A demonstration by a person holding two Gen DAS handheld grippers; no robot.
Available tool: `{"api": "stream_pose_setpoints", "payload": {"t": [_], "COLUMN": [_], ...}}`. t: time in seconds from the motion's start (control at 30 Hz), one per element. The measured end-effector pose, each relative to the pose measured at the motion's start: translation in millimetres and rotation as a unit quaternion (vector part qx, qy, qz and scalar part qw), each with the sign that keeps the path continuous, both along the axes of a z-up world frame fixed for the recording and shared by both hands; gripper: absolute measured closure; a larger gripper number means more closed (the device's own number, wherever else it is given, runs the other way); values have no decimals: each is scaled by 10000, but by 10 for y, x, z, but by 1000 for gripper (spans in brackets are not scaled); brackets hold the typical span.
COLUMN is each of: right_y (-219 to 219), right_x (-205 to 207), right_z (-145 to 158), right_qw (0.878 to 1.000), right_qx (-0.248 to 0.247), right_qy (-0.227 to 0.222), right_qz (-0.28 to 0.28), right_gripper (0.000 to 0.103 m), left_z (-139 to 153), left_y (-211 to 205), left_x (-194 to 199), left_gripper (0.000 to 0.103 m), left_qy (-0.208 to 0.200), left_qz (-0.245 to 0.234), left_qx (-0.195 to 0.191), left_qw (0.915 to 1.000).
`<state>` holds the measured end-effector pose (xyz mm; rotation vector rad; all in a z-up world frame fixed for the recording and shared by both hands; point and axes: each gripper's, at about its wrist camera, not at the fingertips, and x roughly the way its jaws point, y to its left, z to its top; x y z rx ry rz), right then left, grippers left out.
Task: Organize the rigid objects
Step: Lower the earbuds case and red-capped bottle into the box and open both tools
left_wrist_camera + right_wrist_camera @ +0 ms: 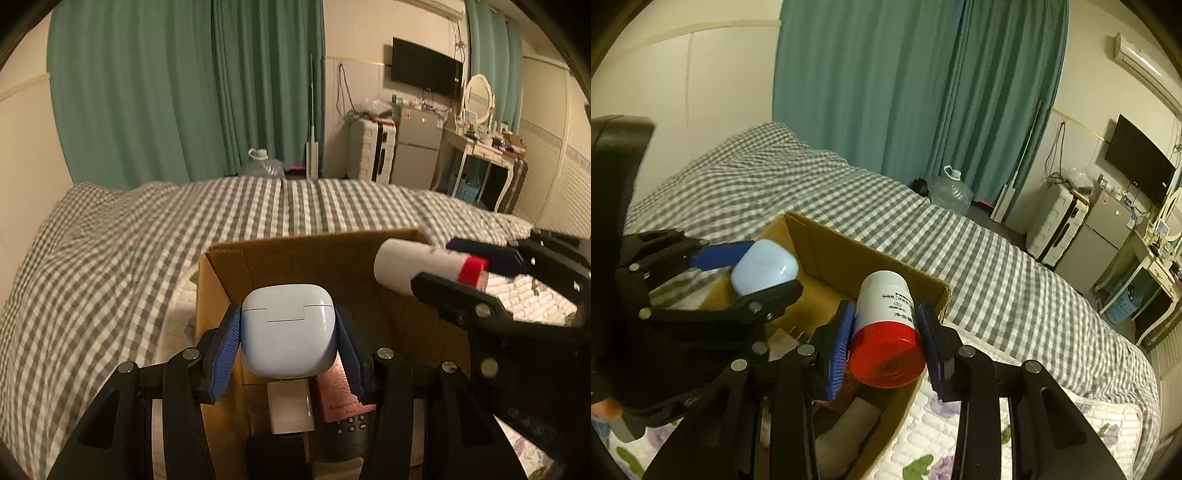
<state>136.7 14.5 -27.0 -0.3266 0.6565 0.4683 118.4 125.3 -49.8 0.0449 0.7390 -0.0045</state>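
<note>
My left gripper point(288, 339) is shut on a pale blue earbud case point(288, 328) and holds it above the open cardboard box point(314, 251); the case also shows in the right wrist view point(764, 271). My right gripper point(886, 343) is shut on a white bottle with a red cap point(884, 332), held over the box's right side point(938, 291). In the left wrist view the bottle point(417, 267) lies sideways in the right gripper point(458, 266). Inside the box lie a pink box point(341, 395), a white block point(290, 406) and a black remote point(347, 424).
The box stands on a bed with a grey checked cover point(110, 258) and a floral quilt point(942, 443). Green curtains point(184, 92), a water jug point(262, 166), a suitcase, a small fridge point(417, 147) and a dressing table stand beyond the bed.
</note>
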Motion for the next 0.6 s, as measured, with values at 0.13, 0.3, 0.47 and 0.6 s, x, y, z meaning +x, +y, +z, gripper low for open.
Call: {"api": "stream_pose_setpoints", "payload": {"t": [0.13,0.3,0.47,0.6], "right_y": [41,109,101,100], "right_x": [182,369,451,502], "right_z": [-84,-178,-250,-299], "right_qw": [10000,9998,9996,9997], "right_qx": [-18,-24,20,63], "right_qy": [1,178,249,224], "right_qz": [-28,-99,-115,-109], "right_gripper": [67,68,68,68], "left_z": [-85,-147,-212,-278], "left_y": [-13,-76,-139,-143], "left_x": [119,285,362,403], "left_gripper": [52,52,52,52], "left_qy": [158,379,475,556], "left_qz": [-50,-197,-272,-267], "left_qx": [182,411,562,547], "left_qw": [9997,9982,9969,9966]}}
